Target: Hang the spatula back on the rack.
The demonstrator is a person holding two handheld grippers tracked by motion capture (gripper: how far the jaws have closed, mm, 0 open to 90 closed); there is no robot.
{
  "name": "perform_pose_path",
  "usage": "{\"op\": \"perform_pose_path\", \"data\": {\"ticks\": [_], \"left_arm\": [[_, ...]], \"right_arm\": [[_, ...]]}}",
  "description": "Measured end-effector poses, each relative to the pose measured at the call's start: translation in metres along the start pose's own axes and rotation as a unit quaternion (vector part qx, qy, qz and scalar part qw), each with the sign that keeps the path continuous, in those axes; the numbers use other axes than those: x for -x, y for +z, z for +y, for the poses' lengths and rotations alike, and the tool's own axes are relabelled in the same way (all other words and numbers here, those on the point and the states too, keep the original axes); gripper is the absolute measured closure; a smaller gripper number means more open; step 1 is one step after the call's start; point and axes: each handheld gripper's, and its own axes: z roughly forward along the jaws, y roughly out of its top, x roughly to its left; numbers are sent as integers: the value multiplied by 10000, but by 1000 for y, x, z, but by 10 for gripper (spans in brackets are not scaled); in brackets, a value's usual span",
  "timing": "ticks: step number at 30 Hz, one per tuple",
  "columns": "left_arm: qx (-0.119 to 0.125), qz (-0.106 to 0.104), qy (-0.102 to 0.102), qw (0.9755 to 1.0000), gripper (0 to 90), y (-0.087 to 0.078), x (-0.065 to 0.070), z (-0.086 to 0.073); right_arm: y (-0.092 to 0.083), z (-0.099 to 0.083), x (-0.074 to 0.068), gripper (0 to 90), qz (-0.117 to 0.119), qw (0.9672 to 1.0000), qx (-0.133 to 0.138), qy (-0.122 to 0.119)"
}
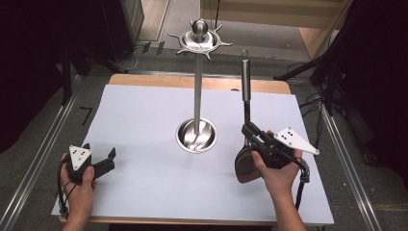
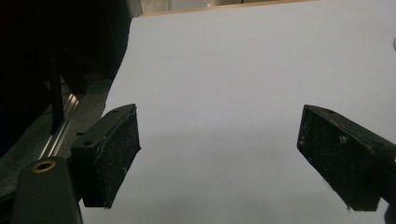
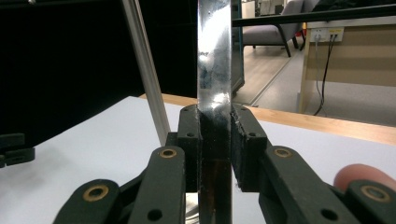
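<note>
Lab or office: black curtains (image 1: 29, 72), aluminium rails (image 1: 38, 149), office chair (image 3: 275, 30), wall sockets (image 3: 327, 33).

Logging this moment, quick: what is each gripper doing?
Left gripper: open, holding nothing.
Right gripper: shut on the spatula handle.
</note>
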Motion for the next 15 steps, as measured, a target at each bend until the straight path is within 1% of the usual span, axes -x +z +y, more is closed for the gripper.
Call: {"op": "perform_pose_path", "data": {"ticks": [9,10,12,15], "left_arm": [[6,-2,-5,10000,139,0,0,0],[13,-2,-11,10000,139,0,0,0],[11,-5,-29,10000,139,0,0,0],[8,-5,-30,10000,139,0,0,0]], "right_arm": [[-2,4,-5,770,56,9999,88,-33],[-2,4,-5,770,47,9999,108,-67],[-2,5,-7,770,64,9999,116,-28],[-3,7,-8,770,82,9998,156,-59]]}}
